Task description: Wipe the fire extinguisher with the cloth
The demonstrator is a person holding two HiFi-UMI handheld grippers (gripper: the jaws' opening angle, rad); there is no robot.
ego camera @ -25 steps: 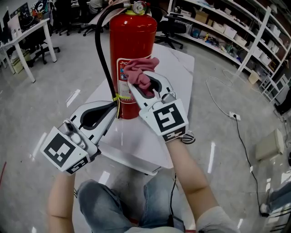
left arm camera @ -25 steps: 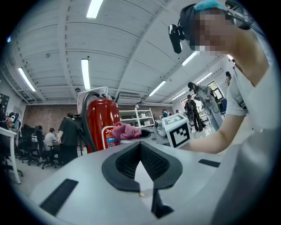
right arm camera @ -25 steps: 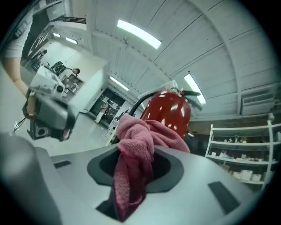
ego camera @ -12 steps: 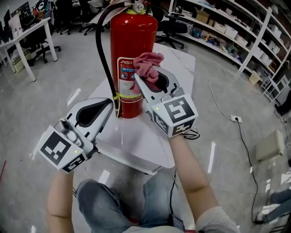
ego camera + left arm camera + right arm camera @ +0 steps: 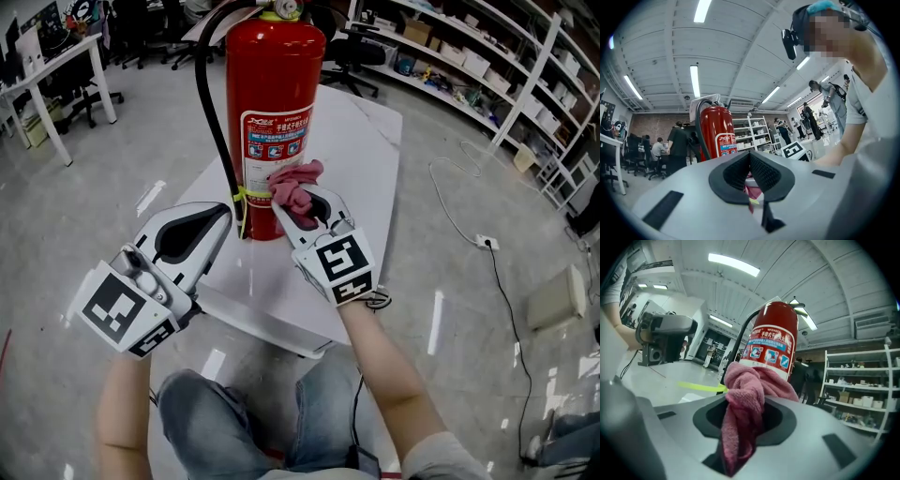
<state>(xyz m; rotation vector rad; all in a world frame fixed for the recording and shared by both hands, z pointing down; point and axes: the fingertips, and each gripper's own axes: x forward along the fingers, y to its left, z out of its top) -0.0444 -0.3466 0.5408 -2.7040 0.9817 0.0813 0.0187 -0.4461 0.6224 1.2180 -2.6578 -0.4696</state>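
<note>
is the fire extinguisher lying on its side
No, the red fire extinguisher stands upright on the white table.

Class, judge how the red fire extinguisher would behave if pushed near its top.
The fire extinguisher stands tall on a narrow base, so it might tip. Its glossy, metal-looking body probably feels heavy, rigid and somewhat slippery.

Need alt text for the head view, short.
The right gripper holds a pink cloth against the lower label of a red extinguisher standing on a white table. The left gripper, jaws together, sits by the black hose near the extinguisher's base.
</note>
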